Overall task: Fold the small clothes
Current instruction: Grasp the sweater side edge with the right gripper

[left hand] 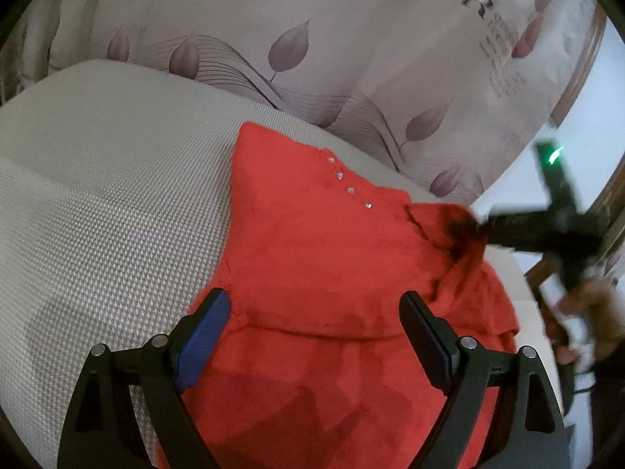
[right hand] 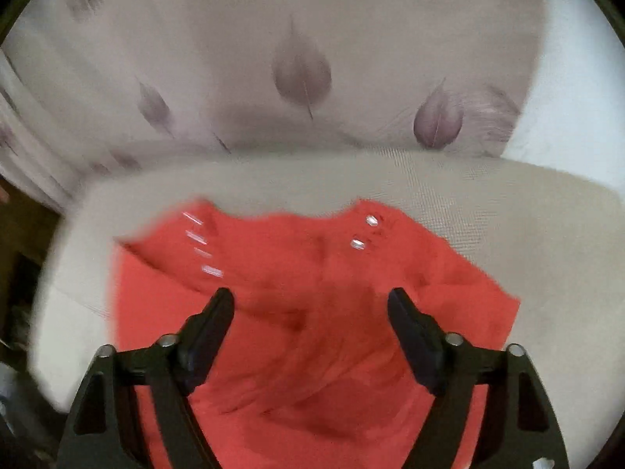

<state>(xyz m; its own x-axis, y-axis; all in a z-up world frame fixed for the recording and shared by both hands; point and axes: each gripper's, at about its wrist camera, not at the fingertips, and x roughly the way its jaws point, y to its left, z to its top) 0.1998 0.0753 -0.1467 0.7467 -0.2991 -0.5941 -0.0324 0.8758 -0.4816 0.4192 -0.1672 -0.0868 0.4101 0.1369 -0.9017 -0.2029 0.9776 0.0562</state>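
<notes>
Currently we hold both tongs apart above a small red top (left hand: pixel 320 258) lying on a grey woven cushion (left hand: pixel 97 195).

We see the left gripper (left hand: pixel 316 301) spread wide over the lower body of the top and clamped on nothing. The right gripper (right hand: pixel 310 299), blurred in its own view, also stands apart with cloth beneath it, not between its pads. We judge the knit soft, light and limp, so it will sag and crease if lifted by one point. We recommend pinching a hem or shoulder edge, clear of the shiny studs (left hand: pixel 349 183).
</notes>
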